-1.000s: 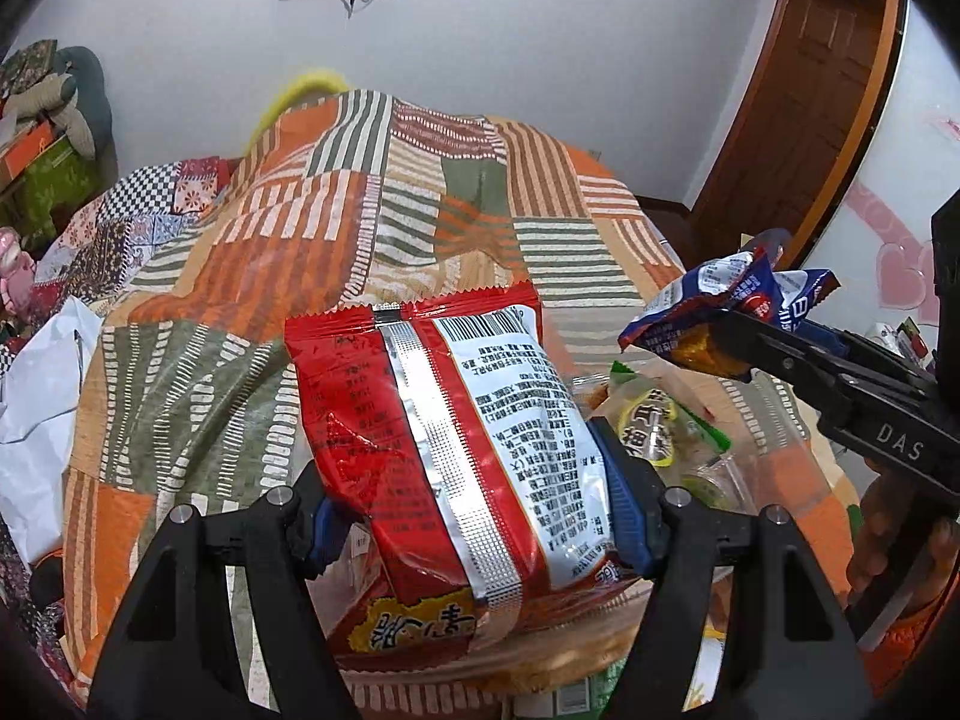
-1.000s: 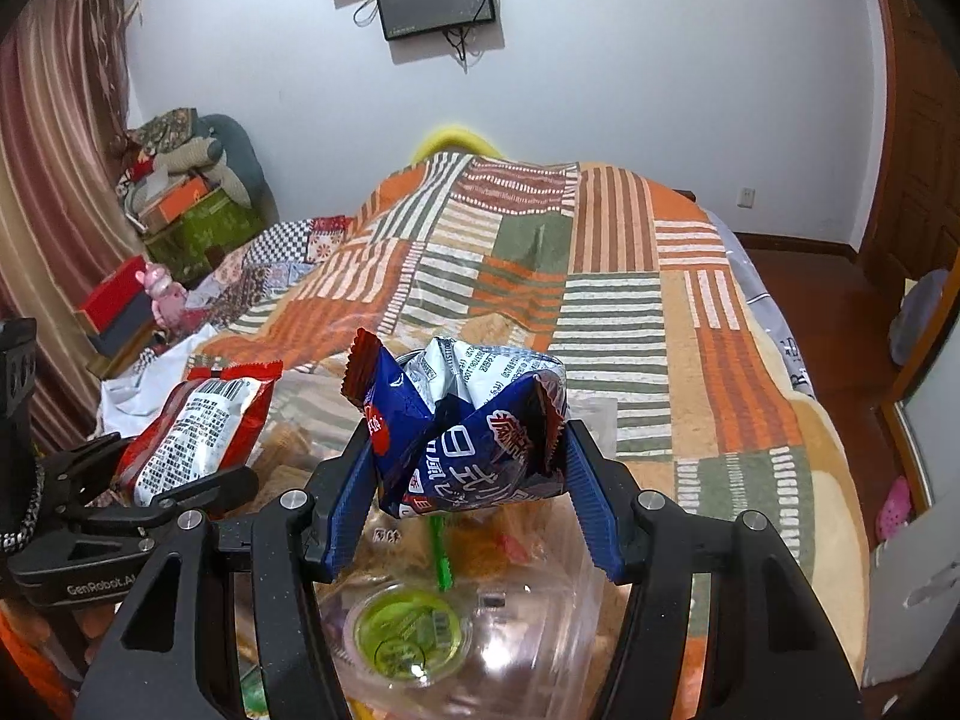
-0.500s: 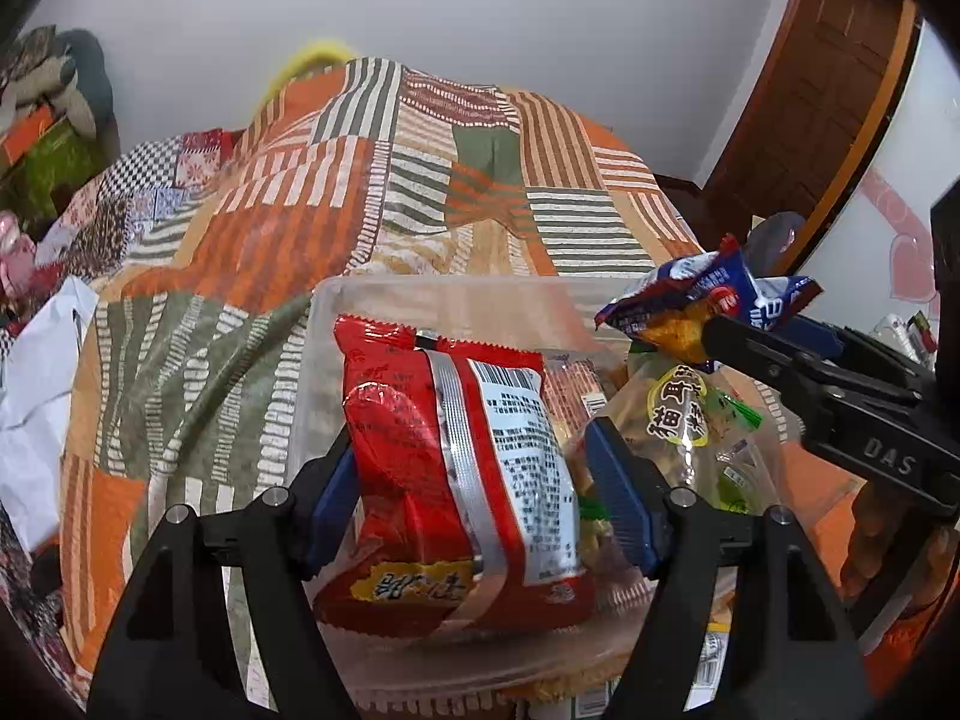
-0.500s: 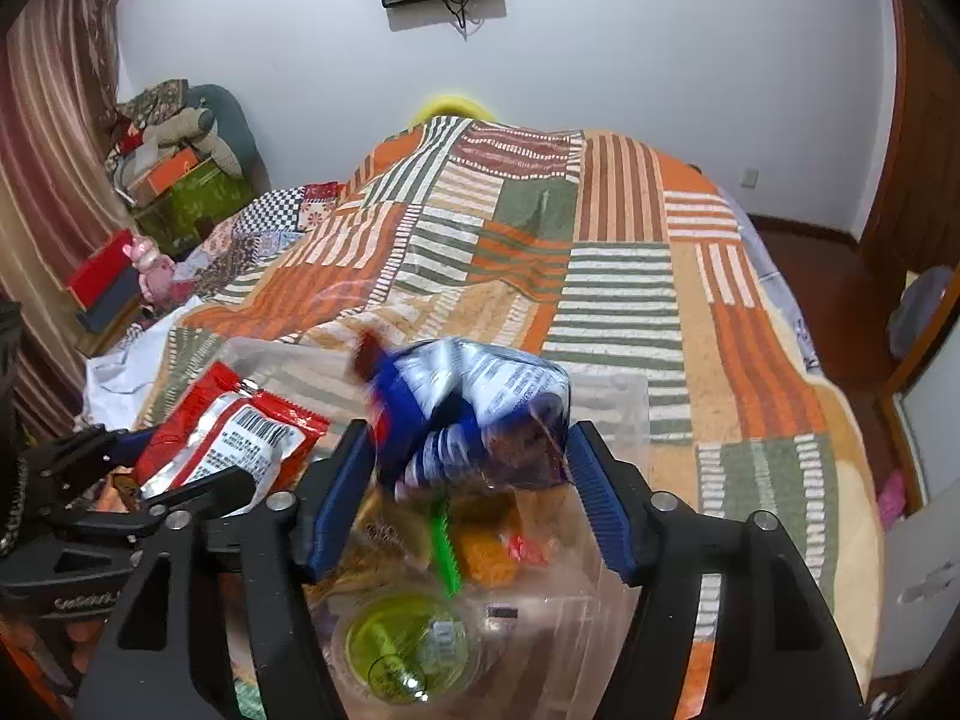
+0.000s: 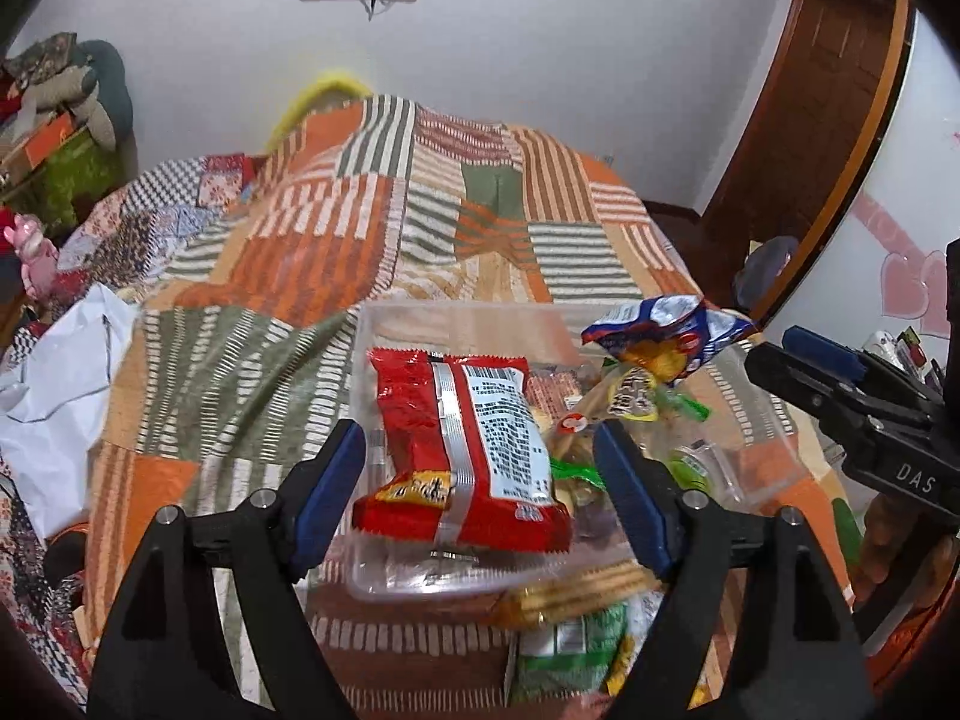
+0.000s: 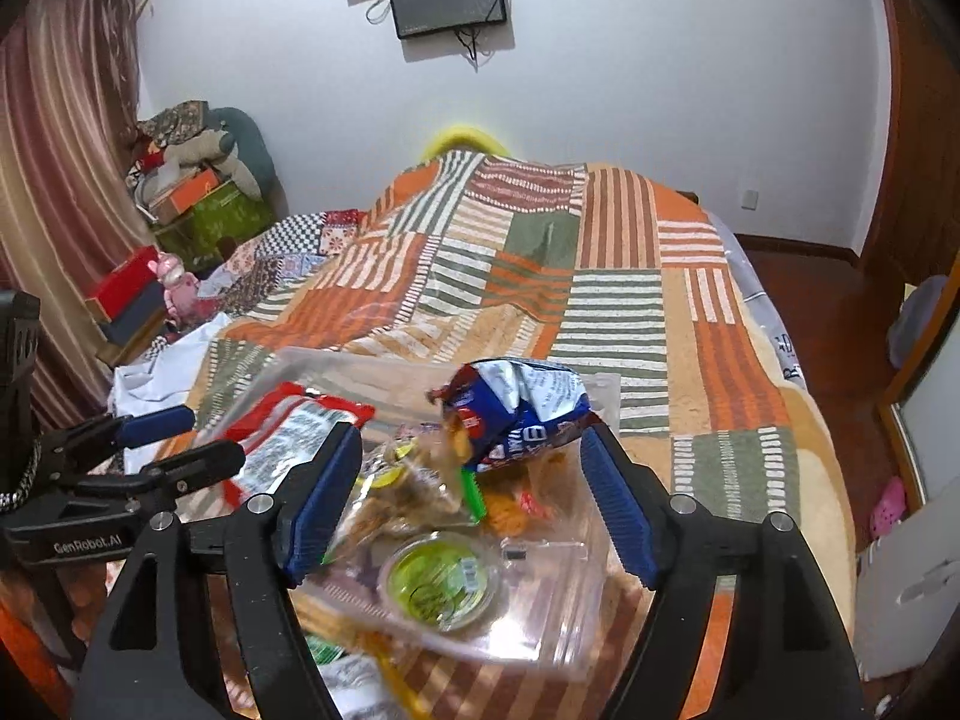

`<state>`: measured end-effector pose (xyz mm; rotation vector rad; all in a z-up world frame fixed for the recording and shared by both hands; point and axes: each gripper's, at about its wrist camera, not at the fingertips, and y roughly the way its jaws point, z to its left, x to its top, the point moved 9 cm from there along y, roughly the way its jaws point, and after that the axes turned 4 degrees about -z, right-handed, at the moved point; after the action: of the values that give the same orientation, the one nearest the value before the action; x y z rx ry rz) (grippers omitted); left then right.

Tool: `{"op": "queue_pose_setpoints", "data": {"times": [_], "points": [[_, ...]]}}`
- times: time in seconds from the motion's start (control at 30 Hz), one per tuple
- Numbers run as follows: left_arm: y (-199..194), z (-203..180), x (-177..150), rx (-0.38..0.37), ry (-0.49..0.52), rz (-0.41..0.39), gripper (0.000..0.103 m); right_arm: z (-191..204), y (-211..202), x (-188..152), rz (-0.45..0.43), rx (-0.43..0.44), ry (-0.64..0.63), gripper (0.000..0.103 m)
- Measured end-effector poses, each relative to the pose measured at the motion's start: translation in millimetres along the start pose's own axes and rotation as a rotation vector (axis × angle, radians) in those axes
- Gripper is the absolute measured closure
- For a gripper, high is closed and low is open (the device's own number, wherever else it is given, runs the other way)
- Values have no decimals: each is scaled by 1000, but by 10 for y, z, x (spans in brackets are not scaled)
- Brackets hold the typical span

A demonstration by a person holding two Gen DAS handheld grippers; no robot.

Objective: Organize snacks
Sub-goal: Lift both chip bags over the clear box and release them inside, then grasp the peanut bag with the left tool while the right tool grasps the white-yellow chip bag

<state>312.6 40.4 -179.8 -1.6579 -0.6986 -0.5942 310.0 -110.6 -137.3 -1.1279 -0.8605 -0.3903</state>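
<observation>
A clear plastic bin (image 5: 456, 324) sits on the patchwork bed and holds several snacks. A red snack packet (image 5: 462, 450) lies in its left part, free of my left gripper (image 5: 480, 486), which is open with its jaws wide on either side. A blue snack bag (image 6: 516, 408) rests on the pile in the bin, free of my right gripper (image 6: 471, 498), which is open above the bin. The blue bag (image 5: 660, 336) and right gripper (image 5: 834, 384) also show in the left wrist view. A green-lidded cup (image 6: 441, 585) lies in the bin.
More snack packs, biscuits (image 5: 576, 594) and a green packet (image 5: 570, 648), lie in front of the bin. White cloth (image 5: 54, 372) lies at the bed's left edge. Boxes and toys (image 6: 192, 180) stand by the left wall. A wooden door (image 5: 798, 120) is at right.
Both grippers have opened and let go. The red packet has dropped into the bin's left part and the blue bag onto the pile. Both grippers have drawn back a little.
</observation>
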Motion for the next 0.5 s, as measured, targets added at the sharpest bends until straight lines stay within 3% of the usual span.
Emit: {"op": "queue_pose_setpoints", "data": {"times": [0.5], "points": [[-749,-108,-334,6,60,-54,10,336,-492,-342,-12,32,-77,23]]}}
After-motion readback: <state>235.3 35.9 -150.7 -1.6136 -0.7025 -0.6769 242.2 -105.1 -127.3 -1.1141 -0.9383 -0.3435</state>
